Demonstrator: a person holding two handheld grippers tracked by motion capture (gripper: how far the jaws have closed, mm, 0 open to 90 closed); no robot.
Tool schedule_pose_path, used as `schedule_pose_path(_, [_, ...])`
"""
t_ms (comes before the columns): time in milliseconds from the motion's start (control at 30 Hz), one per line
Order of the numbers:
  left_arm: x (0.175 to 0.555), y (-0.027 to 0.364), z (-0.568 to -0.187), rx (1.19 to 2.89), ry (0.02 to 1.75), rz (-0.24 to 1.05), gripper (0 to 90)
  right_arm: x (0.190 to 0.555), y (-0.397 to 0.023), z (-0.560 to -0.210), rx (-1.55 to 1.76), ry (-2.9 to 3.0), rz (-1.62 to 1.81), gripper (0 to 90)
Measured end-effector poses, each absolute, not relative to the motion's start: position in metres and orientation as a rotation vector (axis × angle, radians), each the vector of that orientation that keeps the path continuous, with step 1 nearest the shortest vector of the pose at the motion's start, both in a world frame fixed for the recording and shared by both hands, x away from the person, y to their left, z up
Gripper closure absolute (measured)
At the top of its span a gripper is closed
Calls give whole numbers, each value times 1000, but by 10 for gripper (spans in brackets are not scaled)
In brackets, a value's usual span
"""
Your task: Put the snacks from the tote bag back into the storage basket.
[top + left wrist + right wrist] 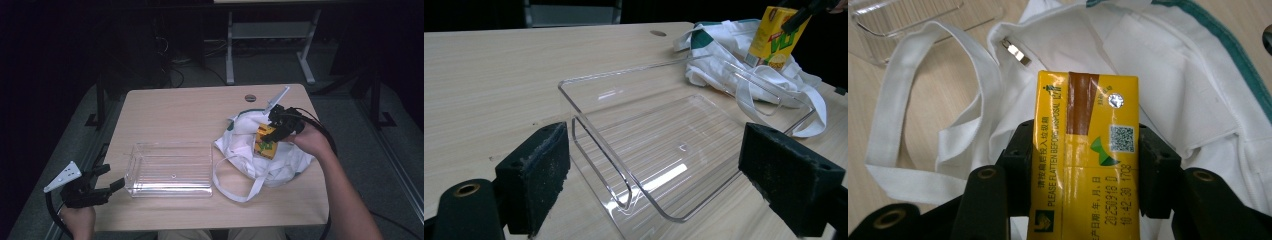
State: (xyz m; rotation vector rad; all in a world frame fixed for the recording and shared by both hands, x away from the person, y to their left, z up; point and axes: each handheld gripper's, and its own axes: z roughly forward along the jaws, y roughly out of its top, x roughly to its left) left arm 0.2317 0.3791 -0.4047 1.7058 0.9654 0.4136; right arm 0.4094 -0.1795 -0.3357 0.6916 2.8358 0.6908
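A yellow drink carton [265,141] [1087,125] hangs just above a white cloth bag with green trim [247,152] [1168,70] at the table's right side. My right gripper [273,133] [1087,175] is shut on the carton, one pad pressed on each side. From the left gripper view the carton [774,37] stands tilted over the bag [724,55]. A clear plastic tray [170,189] [574,102] lies in the middle front with nothing in it. Just off its near left corner, my left gripper [114,176] [664,177] is open with nothing between its pads.
The wooden table [190,110] has a round cable hole [250,98] near its far edge. The bag's long white straps [235,190] trail toward the tray and the front edge. Beyond the table, metal desk legs [230,50] stand on a dark floor.
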Motion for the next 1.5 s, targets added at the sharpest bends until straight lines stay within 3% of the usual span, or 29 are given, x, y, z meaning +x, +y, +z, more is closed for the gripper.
schedule_pose_path(600, [231, 381, -405, 1702, 966, 417, 127, 391, -172, -303, 613, 2846, 726, 517])
schedule_pose_path(1500, [231, 381, -404, 1700, 967, 421, 128, 372, -153, -285, 515, 2863, 807, 518])
